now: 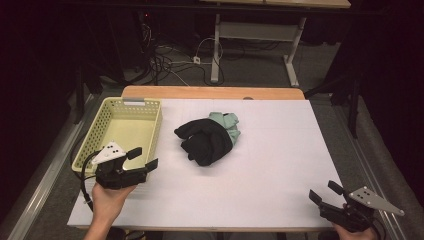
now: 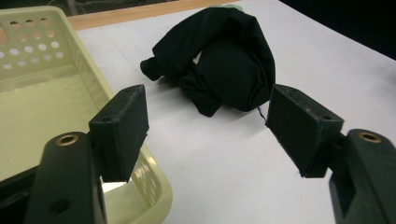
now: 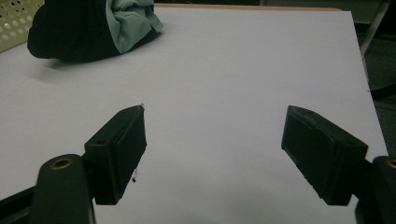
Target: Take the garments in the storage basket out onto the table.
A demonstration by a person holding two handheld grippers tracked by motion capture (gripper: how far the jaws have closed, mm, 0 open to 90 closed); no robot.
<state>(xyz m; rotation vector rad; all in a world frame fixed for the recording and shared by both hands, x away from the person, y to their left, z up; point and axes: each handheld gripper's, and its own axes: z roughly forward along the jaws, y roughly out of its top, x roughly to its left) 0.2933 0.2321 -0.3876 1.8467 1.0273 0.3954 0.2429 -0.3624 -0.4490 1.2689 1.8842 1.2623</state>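
A heap of black cloth point(image 1: 205, 141) with pale green cloth point(image 1: 226, 123) tucked behind it lies in the middle of the white table. My left gripper point(image 1: 143, 157) hovers at the near right corner of the pale yellow basket point(image 1: 108, 111), jaws open and empty, pointing toward the heap. In the left gripper view the black cloth point(image 2: 224, 58) sits a short way beyond the open jaws, with the basket point(image 2: 32, 88) at the left. My right gripper point(image 1: 325, 192) rests at the table's front right, open and empty. The right gripper view has the green cloth point(image 3: 130, 23) far off at upper left.
The basket's perforated walls stand along the table's left side. A wooden strip point(image 1: 210, 92) edges the far side of the table. Beyond it are a desk frame point(image 1: 220, 45) and cables point(image 1: 165, 60) on the floor.
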